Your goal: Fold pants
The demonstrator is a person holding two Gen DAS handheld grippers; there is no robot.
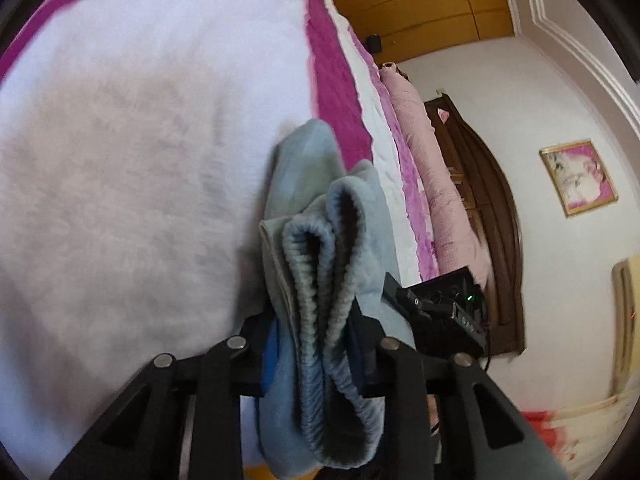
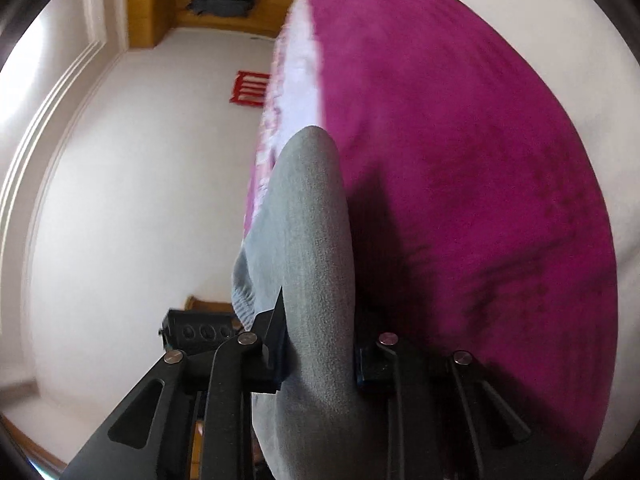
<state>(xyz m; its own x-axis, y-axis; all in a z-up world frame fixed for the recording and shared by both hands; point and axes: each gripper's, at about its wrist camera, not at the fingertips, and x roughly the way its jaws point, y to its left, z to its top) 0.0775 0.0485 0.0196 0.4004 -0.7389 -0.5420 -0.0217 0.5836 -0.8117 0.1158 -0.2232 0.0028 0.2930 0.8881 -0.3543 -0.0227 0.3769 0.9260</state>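
The light blue-grey pants (image 1: 304,184) are bunched between the fingers of my left gripper (image 1: 316,344), which is shut on their ribbed waistband (image 1: 320,280). The cloth folds up over the pads and hangs down below them. In the right wrist view, a smooth grey fold of the same pants (image 2: 308,220) arches up out of my right gripper (image 2: 318,356), which is shut on it. Both grippers hold the cloth just above the bed's white blanket (image 1: 140,140) and its magenta stripe (image 2: 440,160). The black body of the other gripper (image 1: 440,312) shows close on the right in the left wrist view.
A pink rolled quilt (image 1: 420,152) and a dark wooden headboard (image 1: 488,216) lie along the bed's far side. A framed picture (image 1: 578,176) hangs on the white wall. A red hanging (image 2: 250,88) and wooden shelving (image 2: 160,8) show in the right wrist view.
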